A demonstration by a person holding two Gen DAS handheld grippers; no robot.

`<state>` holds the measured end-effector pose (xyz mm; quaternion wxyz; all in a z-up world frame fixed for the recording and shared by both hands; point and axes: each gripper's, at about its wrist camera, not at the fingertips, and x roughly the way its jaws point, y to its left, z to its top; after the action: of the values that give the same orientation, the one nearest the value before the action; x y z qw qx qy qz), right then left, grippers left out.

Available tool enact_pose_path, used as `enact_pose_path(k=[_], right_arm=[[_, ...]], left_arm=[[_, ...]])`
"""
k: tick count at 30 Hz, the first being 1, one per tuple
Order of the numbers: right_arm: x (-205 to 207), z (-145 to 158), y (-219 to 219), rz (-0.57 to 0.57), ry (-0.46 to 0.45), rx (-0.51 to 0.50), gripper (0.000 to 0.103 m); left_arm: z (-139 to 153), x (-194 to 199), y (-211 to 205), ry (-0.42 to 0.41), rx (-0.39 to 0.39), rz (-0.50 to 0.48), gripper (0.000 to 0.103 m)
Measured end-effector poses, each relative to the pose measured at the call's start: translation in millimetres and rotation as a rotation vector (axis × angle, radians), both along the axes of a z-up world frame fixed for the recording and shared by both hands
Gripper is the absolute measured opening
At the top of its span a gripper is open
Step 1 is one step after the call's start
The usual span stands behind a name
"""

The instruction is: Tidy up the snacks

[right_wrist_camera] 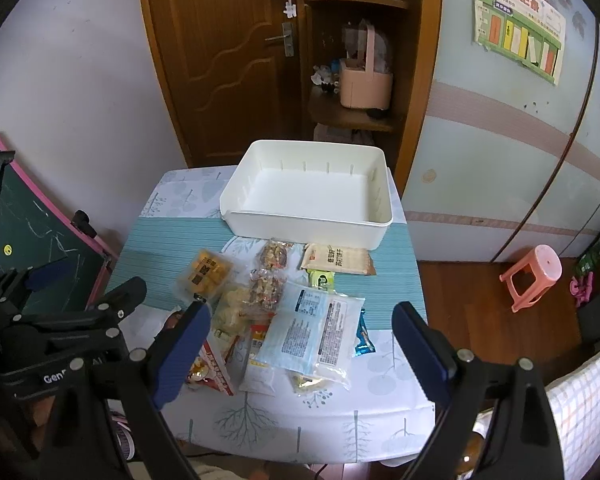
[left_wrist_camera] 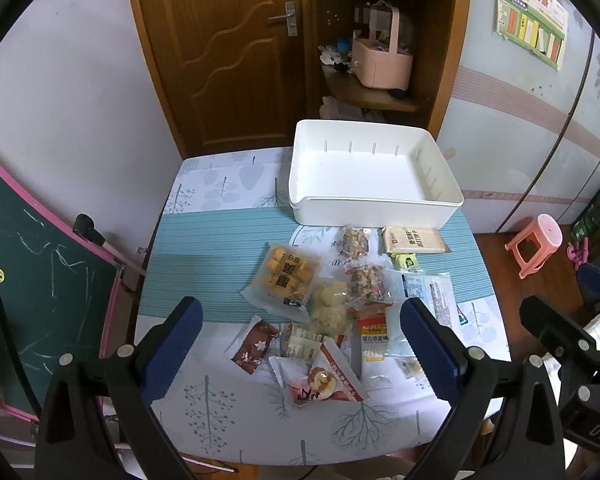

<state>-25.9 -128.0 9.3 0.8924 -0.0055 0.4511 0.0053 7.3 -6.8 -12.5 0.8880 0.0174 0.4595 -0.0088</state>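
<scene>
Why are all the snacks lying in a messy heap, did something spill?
Nothing has spilled or torn. The snack packets just lie overlapping on the table, while the white bin behind them sits empty. Both hand-held grippers are open, holding nothing.

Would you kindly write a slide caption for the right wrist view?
Open right tongs hover over snack packets scattered before an empty white bin on the table.

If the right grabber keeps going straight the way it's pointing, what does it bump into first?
Probably the big white-and-blue snack packet. It lies right between the open fingers of the right gripper, on top of the pile. Depth is hard to judge, so that's a best guess.
</scene>
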Motion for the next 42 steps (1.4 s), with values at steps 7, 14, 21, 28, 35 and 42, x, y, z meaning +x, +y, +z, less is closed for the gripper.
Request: enact_pose_path(k=[7, 14, 21, 28, 35, 42], right_arm=[[-1.5, -1.5, -3.8, 0.001, 0.009, 0.004, 0.093], [-4.8, -6.3, -3.1, 0.009, 0.03, 0.011, 0.093], [-7.0, -7.9, -1.6, 0.013, 0.038, 0.015, 0.093], [-7.0, -11.8, -2.0, 0.013, 0.049, 0.023, 0.093], [-3.7, -18.4, -0.1, 0.018, 0.072, 0.026, 0.093], [2.2, -30.4, 1.3, 0.021, 0.12, 0.048, 0.093]], left_arm=[[0.9, 1.4, -3.0, 0.002, 0.003, -0.002, 0.099], [0.0, -7.0, -5.9, 0.008, 0.0, 0.003, 0.099], [-2.2, -11.0, -5.1, 0.012, 0.001, 0.0, 0.099], [-5.9, -12.0, -3.0, 0.03, -0.004, -0.004, 0.099], [-11.2, -5.0, -1.6, 0.061, -0.009, -0.008, 0.099], [-24.8, 2.7, 8.3, 0.113, -0.03, 0.016, 0.099]])
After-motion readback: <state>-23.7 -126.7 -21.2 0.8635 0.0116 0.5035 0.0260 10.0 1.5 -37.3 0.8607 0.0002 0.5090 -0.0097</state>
